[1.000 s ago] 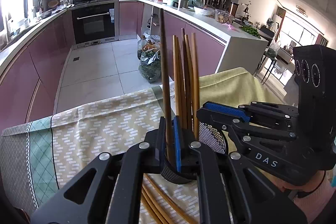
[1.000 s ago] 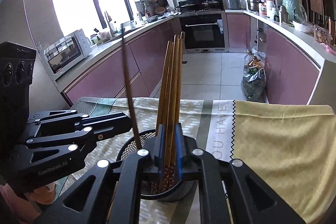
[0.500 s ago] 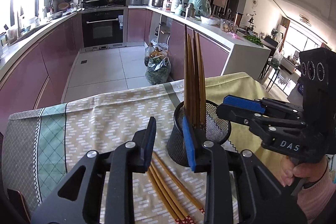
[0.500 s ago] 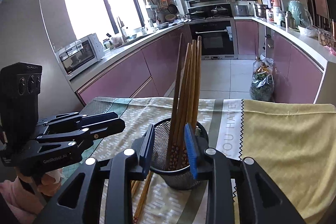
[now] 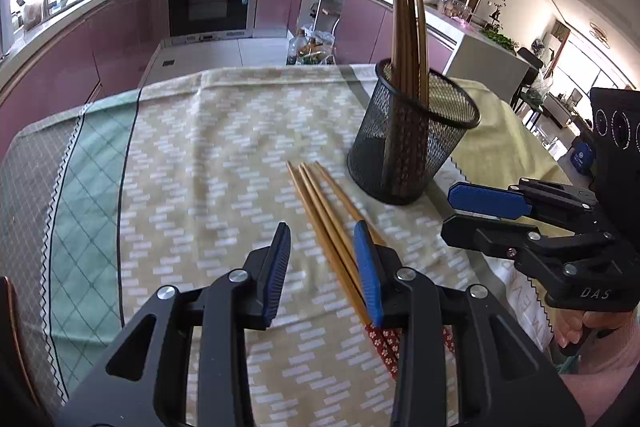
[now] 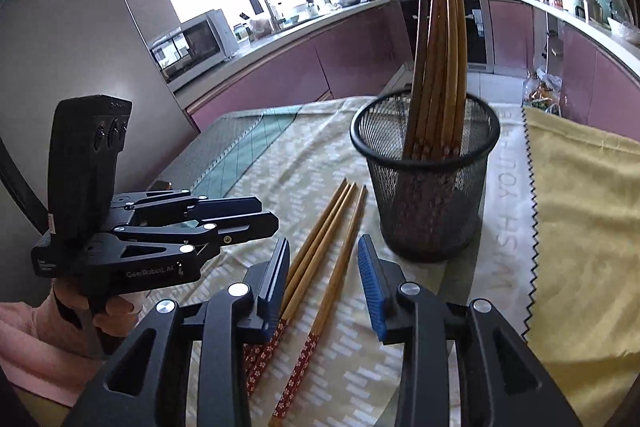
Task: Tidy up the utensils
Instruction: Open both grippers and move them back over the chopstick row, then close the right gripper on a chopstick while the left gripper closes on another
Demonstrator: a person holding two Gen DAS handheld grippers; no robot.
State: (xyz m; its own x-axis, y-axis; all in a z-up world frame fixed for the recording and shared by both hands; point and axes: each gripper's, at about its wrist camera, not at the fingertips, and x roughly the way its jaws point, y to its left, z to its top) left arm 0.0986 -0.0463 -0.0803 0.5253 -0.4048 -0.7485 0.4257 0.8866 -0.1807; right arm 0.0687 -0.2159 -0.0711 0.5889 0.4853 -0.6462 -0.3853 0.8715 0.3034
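A black mesh cup (image 5: 412, 143) (image 6: 426, 187) stands on the cloth and holds several upright wooden chopsticks (image 5: 408, 27) (image 6: 440, 67). Three more chopsticks (image 5: 328, 227) (image 6: 320, 267) with red patterned ends lie flat on the cloth in front of the cup. My left gripper (image 5: 322, 271) is open and empty, low over the lying chopsticks; it also shows in the right wrist view (image 6: 256, 215). My right gripper (image 6: 324, 283) is open and empty above the same chopsticks; it shows at the right of the left wrist view (image 5: 468, 211).
A patterned beige and green tablecloth (image 5: 200, 167) covers the table, with a yellow cloth (image 6: 580, 227) to the right of the cup. Kitchen counters, an oven (image 5: 208, 3) and a microwave (image 6: 192, 43) stand beyond the table's far edge.
Both grippers let go of the chopsticks they held in the cup, opened and drew back and down toward the chopsticks lying on the cloth. The cup now holds more chopsticks.
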